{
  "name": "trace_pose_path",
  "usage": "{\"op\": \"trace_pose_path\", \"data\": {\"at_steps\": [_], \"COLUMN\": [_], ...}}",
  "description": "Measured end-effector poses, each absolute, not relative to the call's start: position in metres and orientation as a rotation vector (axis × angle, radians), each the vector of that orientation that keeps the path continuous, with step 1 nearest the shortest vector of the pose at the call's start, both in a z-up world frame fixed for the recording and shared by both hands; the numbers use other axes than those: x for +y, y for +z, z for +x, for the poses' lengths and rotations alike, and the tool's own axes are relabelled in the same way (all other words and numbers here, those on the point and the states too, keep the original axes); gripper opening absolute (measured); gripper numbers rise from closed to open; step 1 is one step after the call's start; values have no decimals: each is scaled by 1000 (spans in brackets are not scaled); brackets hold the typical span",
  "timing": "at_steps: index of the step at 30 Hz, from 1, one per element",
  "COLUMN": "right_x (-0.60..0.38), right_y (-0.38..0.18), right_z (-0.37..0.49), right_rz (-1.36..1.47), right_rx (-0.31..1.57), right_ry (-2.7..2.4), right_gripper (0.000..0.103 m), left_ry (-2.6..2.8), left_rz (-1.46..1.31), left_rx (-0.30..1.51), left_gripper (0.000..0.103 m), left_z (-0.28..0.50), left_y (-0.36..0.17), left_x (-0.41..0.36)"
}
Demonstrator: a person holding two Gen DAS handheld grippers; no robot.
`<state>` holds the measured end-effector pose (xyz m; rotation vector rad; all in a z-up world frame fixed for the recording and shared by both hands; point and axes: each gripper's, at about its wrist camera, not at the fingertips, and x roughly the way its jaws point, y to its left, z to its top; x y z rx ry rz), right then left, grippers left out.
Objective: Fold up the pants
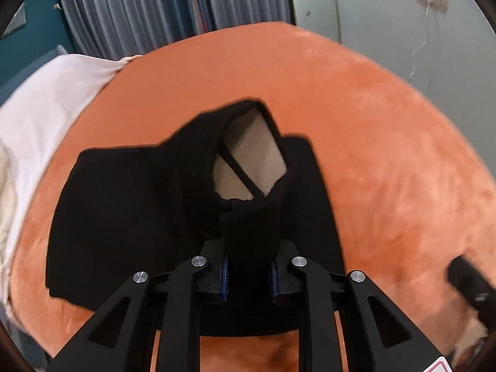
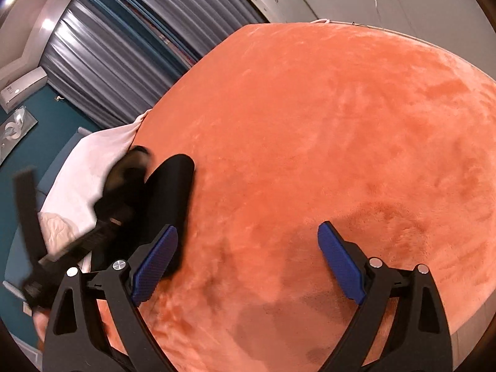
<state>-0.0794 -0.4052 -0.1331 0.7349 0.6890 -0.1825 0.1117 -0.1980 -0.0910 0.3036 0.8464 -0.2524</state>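
Black pants (image 1: 124, 210) lie folded on an orange plush blanket (image 1: 387, 155). My left gripper (image 1: 250, 274) is shut on a bunched fold of the pants and lifts it, so a beige pocket lining (image 1: 251, 161) shows. In the right wrist view the pants (image 2: 167, 198) lie at the left, with the left gripper (image 2: 102, 232) blurred over them. My right gripper (image 2: 248, 263) is open and empty above bare blanket (image 2: 310, 155), to the right of the pants.
A white sheet and pillow (image 1: 40, 130) lie at the bed's left edge. Grey curtains (image 1: 139, 9) hang behind, and a pale wall (image 1: 403, 31) with a dangling cord is at the right. The right gripper (image 1: 471, 285) shows blurred at the lower right.
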Motion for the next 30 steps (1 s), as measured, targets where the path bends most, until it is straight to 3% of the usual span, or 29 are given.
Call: {"op": "trace_pose_path", "data": {"at_steps": [1, 2, 3, 5, 8, 10, 17, 22, 23, 24, 25, 26, 30], "right_x": [-406, -406, -405, -404, -409, -407, -360, -296, -283, -273, -263, -253, -252], "right_y": [-134, -135, -135, -132, -129, -121, -58, -74, -85, -94, -102, -111, -72], "right_z": [-79, -79, -79, -77, -79, -80, -20, 55, 71, 81, 89, 96, 51], "right_rz": [733, 726, 720, 720, 742, 761, 614, 501, 472, 446, 412, 389, 401], "right_rx": [689, 690, 685, 677, 664, 645, 641, 767, 799, 819, 854, 912, 789], "right_ry": [-178, -172, -174, -178, -179, -158, 25, 110, 96, 105, 125, 131, 77], "right_gripper": [90, 90, 90, 90, 90, 91, 91, 93, 83, 42, 15, 3, 3], "left_ry": [-236, -236, -268, -334, -352, -326, -163, 34, 63, 93, 123, 139, 173], "left_rz": [349, 369, 357, 273, 271, 312, 320, 285, 276, 265, 248, 237, 197], "left_rx": [807, 789, 782, 723, 566, 483, 484, 595, 616, 634, 649, 658, 673], "left_gripper": [19, 30, 59, 92, 88, 91, 92, 92, 92, 92, 92, 92, 92], "left_z": [105, 100, 95, 76, 42, 25, 29, 60, 65, 68, 72, 71, 76], "left_y": [-92, -90, -85, -66, -42, -30, -22, -37, -40, -42, -43, -43, -46], "left_x": [-202, -204, -203, -201, -198, -188, -96, -5, 9, 23, 42, 56, 94]}}
